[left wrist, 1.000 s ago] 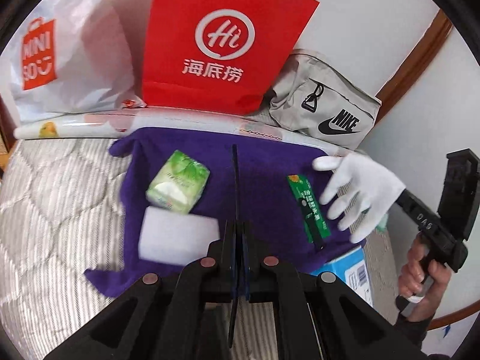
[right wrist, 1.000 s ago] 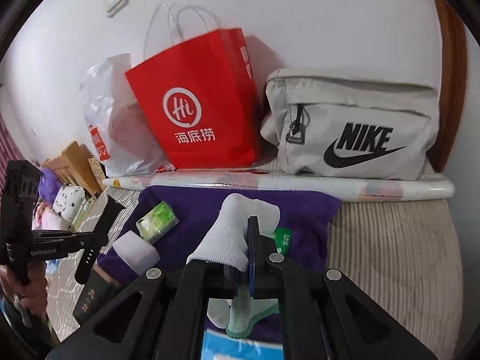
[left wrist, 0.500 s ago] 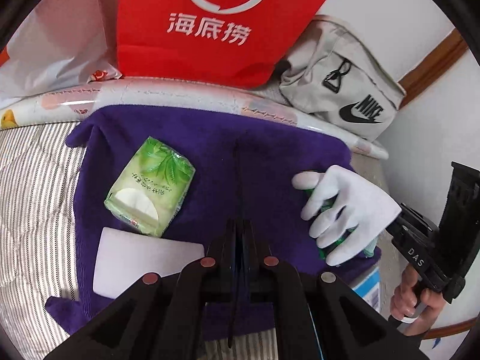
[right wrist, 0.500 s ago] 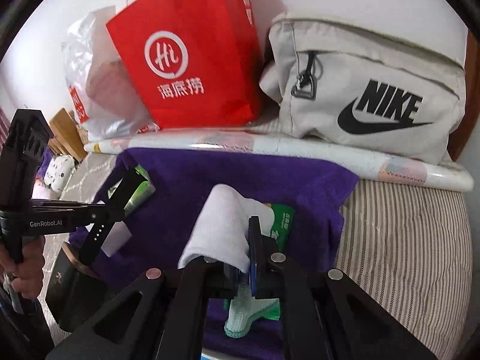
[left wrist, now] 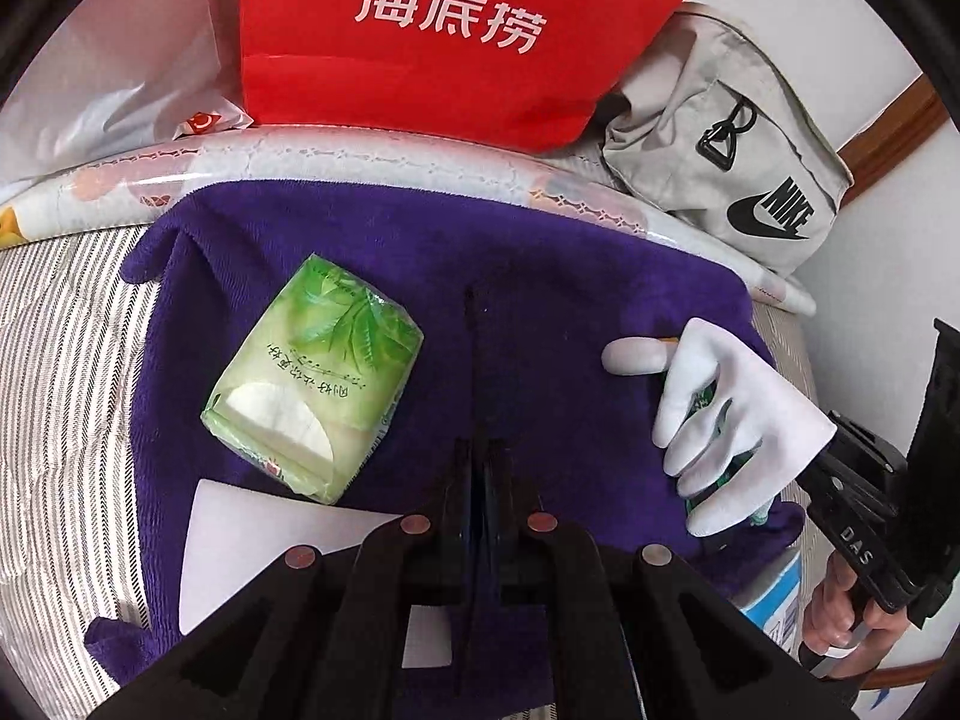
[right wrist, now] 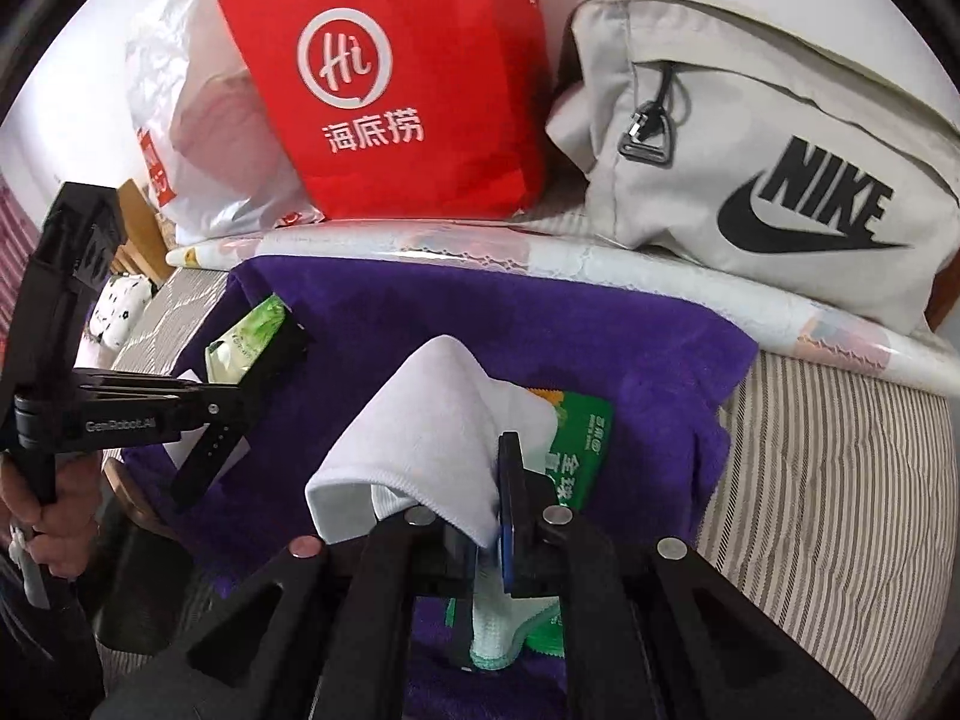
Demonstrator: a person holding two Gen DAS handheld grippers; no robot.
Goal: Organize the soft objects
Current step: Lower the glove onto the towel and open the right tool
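A purple towel (left wrist: 540,276) lies spread on the striped bed. On it are a green tissue pack (left wrist: 312,378), a white foam block (left wrist: 252,546) and a green sachet (right wrist: 579,450). My right gripper (right wrist: 495,480) is shut on the cuff of a white glove (right wrist: 432,420), which also shows in the left wrist view (left wrist: 726,414), and holds it low over the sachet at the towel's right side. My left gripper (left wrist: 480,372) is shut and empty above the towel's middle, right of the tissue pack.
A red paper bag (left wrist: 456,30), a white plastic bag (right wrist: 198,138) and a grey Nike bag (right wrist: 768,162) stand along the wall behind a rolled patterned sheet (left wrist: 372,156). A blue-and-white box (left wrist: 774,594) sits at the towel's near right corner.
Both grippers have moved forward and down toward the towel. The glove has come lower and now covers most of the green sachet. The left gripper stays shut.
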